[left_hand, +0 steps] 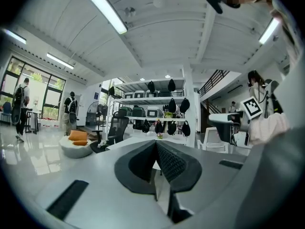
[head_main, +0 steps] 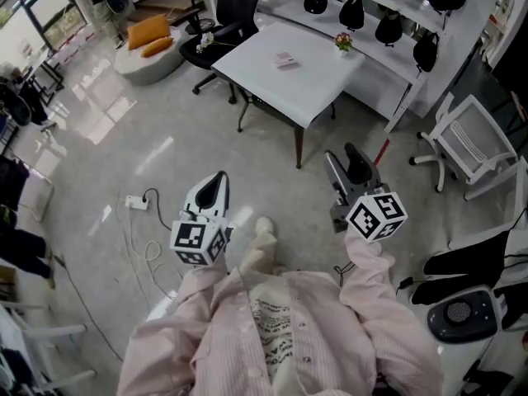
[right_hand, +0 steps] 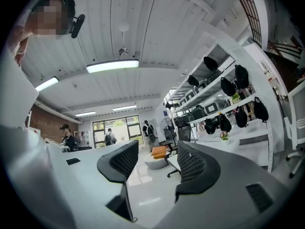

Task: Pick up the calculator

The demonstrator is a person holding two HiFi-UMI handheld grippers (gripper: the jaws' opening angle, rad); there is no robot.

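The calculator [head_main: 285, 59], a small pink slab, lies on the white table [head_main: 266, 79] well ahead of me across bare floor. Both grippers are held at chest height, far short of the table. My left gripper [head_main: 217, 180] points toward the table with its jaws shut and nothing between them; in the left gripper view its black pads meet at the left gripper [left_hand: 156, 145]. My right gripper [head_main: 345, 162] is open, and in the right gripper view the right gripper [right_hand: 157, 163] shows a wide empty gap. Neither gripper view shows the calculator.
A small flower pot [head_main: 343, 43] stands on the table's far corner. A black office chair [head_main: 235, 7] is behind the table, with shelves of black bags [head_main: 388, 19] to the right. A white chair [head_main: 470, 143] stands at right. A power strip with its cable [head_main: 136, 202] lies on the floor at left.
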